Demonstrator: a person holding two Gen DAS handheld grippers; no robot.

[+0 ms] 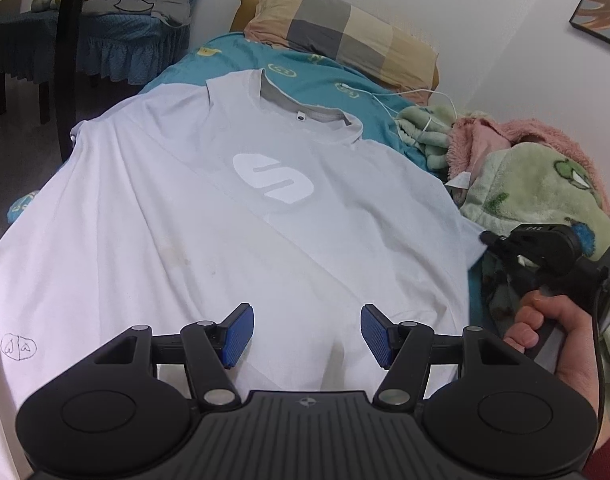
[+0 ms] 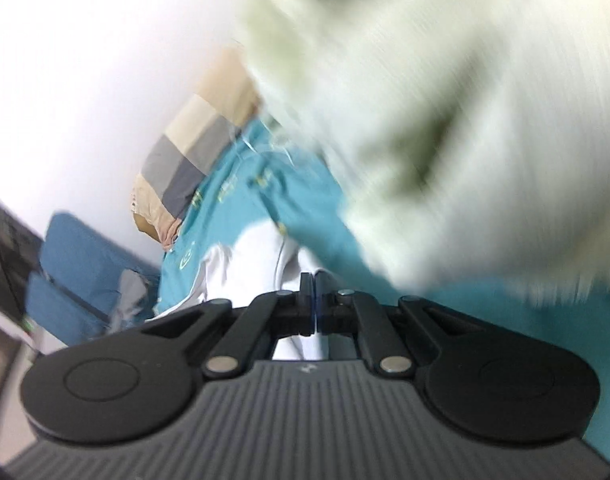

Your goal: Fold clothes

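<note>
A white T-shirt (image 1: 209, 216) with a white oval logo lies spread face up on the teal bed sheet (image 1: 317, 76), collar toward the pillow. My left gripper (image 1: 307, 334) is open and empty, hovering over the shirt's lower part. My right gripper (image 1: 487, 237) is at the shirt's right sleeve edge; in the right wrist view it (image 2: 313, 280) is shut on white shirt fabric (image 2: 261, 256). That view is blurred.
A checked pillow (image 1: 345, 28) lies at the head of the bed. Green and pink fleece blankets (image 1: 525, 176) are piled at the right, with a white cable (image 1: 417, 100). A blue-covered chair (image 1: 105, 40) stands at the back left beside a dark pole.
</note>
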